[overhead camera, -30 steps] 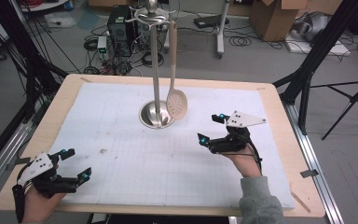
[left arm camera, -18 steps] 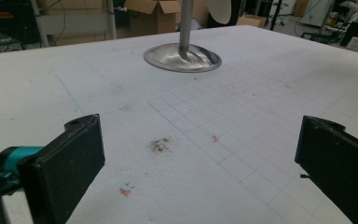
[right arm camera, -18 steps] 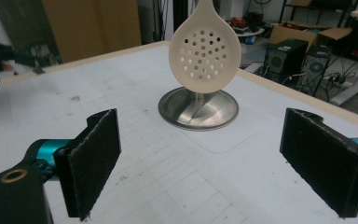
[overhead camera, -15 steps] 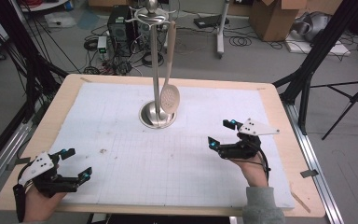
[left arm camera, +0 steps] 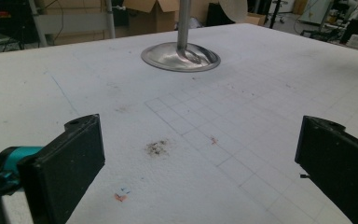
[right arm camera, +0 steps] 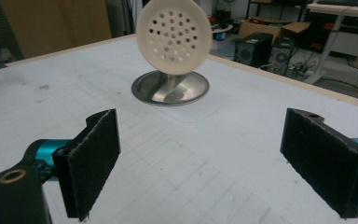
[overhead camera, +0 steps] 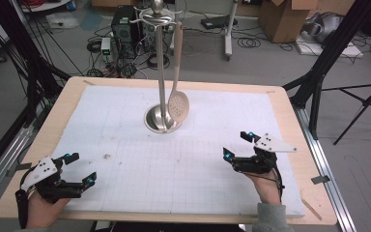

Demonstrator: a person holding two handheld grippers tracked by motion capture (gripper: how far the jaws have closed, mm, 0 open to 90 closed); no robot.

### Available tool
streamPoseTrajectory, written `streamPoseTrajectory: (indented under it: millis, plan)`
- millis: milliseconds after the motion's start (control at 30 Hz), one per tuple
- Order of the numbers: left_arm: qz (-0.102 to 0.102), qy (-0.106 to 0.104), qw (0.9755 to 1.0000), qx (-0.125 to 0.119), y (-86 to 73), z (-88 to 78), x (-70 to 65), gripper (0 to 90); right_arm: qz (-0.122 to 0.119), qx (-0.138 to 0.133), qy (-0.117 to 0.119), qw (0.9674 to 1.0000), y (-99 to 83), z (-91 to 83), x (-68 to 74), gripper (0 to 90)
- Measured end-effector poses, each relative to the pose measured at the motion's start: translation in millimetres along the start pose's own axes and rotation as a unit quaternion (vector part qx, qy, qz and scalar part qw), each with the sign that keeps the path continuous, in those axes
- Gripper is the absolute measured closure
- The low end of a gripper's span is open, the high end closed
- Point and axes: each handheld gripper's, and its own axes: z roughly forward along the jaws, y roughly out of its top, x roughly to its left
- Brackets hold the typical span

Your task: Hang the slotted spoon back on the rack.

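high view: slotted spoon [overhead camera: 178, 104] hangs on the metal stand [overhead camera: 161, 72], well ahead of both grippers; hanging looks done, nothing left in hand. left gripper view: left gripper [left arm camera: 200, 163] jaws apart, empty, over the tabletop [left arm camera: 261, 93]. right gripper view: right gripper [right arm camera: 200, 161] apart, empty, spoon straight ahead.

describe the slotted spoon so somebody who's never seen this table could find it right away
Start at the white mat covering the wooden table, and find the tall metal stand with a round base near the mat's far middle. The slotted spoon hangs from the top of that stand, beside the pole. It is cream-coloured, with a long handle and a round head full of small holes, unlike the shiny stand.
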Motion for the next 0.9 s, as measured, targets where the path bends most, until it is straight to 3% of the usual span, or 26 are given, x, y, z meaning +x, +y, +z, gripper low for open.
streamPoseTrajectory:
  millis: [533, 733, 900]
  plan:
    - [0.001, 0.001, 1.0, 0.001, -0.2, 0.2, 0.3, 1.7, 0.029, -0.006, -0.034, 0.999, -23.8, -19.7, -12.6, 10.9]
    - [-0.001, 0.003, 1.0, -0.001, -0.4, -0.4, 1.3, 1.7, 0.04, -0.017, -0.068, 0.9967, -37.0, -30.2, -21.0, 10.9]
    - [-0.009, 0.003, 0.9999, -0.005, 0.1, -1.9, 1.8, 1.7, 0.051, -0.023, -0.083, 0.995, -43.5, -35.3, -24.6, 10.9]
